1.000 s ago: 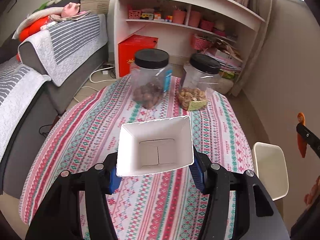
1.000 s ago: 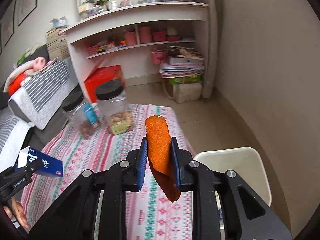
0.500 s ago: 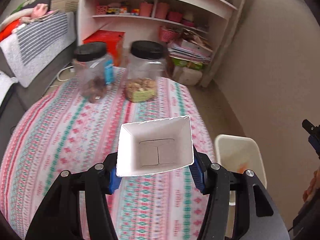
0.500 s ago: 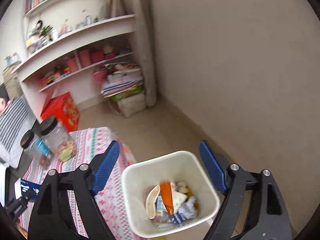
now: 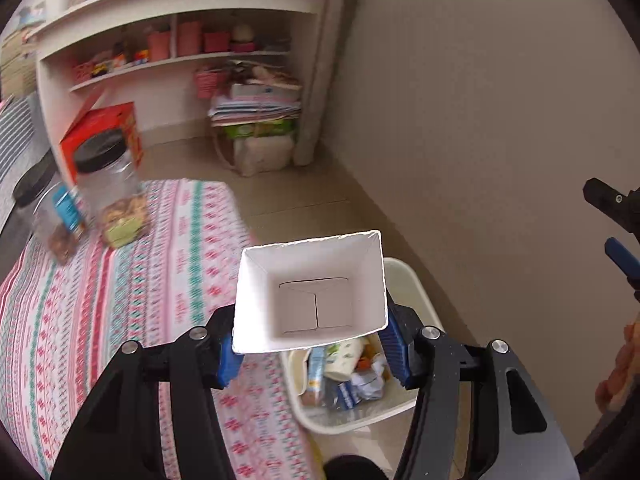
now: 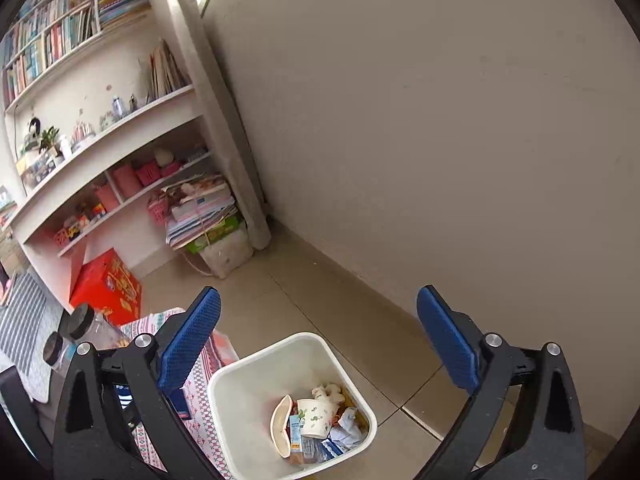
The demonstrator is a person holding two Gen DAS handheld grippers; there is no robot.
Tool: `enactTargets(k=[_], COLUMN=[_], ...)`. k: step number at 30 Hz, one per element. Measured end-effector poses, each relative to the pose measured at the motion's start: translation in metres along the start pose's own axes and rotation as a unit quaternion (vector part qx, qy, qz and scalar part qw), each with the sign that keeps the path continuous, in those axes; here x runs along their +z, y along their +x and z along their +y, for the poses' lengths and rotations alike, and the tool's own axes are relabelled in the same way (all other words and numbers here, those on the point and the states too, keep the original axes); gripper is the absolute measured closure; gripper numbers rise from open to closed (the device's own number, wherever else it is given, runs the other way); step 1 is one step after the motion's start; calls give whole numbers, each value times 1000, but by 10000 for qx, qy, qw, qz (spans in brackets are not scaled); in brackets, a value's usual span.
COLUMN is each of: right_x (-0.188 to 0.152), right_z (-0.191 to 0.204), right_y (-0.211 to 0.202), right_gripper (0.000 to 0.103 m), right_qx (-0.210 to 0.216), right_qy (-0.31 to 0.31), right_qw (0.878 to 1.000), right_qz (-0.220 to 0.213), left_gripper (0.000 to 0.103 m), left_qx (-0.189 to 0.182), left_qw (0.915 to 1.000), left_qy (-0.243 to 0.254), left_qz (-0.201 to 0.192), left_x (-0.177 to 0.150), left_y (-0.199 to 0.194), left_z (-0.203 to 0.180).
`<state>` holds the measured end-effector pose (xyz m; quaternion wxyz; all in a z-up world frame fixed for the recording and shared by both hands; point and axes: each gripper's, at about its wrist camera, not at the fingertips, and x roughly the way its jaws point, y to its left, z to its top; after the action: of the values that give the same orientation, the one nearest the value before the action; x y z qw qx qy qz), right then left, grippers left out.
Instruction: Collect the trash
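My left gripper [image 5: 312, 344] is shut on an open, empty white carton [image 5: 312, 288] and holds it above the near edge of a white trash bin [image 5: 412, 284] on the floor beside the table. The bin holds several pieces of trash: a paper cup [image 6: 318, 418], wrappers and crumpled paper. My right gripper [image 6: 320, 356] is open and empty, above the same bin [image 6: 248, 384]. Its fingers also show at the right edge of the left wrist view [image 5: 618, 252].
A table with a striped patterned cloth [image 5: 100, 300] stands left of the bin, with two black-lidded jars [image 5: 108, 184] on it. A beige wall [image 6: 440, 140] runs close on the right. White shelves [image 6: 100, 168], a red box [image 6: 108, 284] and stacked papers [image 6: 204, 212] stand behind.
My right gripper opened and let the orange peel fall into the bin, then stayed above it. My left gripper swung right with the carton, from over the table to over the bin.
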<state>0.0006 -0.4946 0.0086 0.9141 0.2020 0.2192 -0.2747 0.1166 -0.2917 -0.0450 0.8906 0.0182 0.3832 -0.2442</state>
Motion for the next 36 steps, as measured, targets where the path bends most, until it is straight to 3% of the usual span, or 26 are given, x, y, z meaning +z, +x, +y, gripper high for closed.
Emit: enactTargets(k=[3,5,8,14,18,21,27,32,36], right_x=[5,7,8,-1,-18,-34,-75,-109,-135], right_z=[-5,-5,-5,7,30,56,120,156,186], right_y=[-6,-9,-17,-38,-56,-71,-103,-109,-105], right_gripper=[7,7,7,7,7,7,7,7,7], right_qx=[-82,-112,-93,318,594,755,534,841,957], right_qy=[-48,-123,-227,-71,-7,-138,-964,-1306,-1634], right_qw=[9999,9996,9992,9990,9977,9966,9931,9876,9818], right_qz=[-132,-209,-316,-304,-311,-306,-404,-216,-135], left_gripper=[46,27,18,9,7,7,7,7,7], left_qx=[-175,-211,-120,629,1191,1694,2461,2520,2815], left_qw=[9998,9997,9998,9975,9882,9762,9599,9587,9466], left_qy=[99,17,-173,-20,-35,2,-176,-538,-803], left_qz=[70,152,65,-332,-963,-1352,-1332,-1209,-1353], left_x=[10,17,20,7,-10,-23,-45,-69,-91], left_y=[11,18,10,-33,-88,-125,-179,-198,-200], left_z=[-23,-29,-27,-8,16,33,85,134,166])
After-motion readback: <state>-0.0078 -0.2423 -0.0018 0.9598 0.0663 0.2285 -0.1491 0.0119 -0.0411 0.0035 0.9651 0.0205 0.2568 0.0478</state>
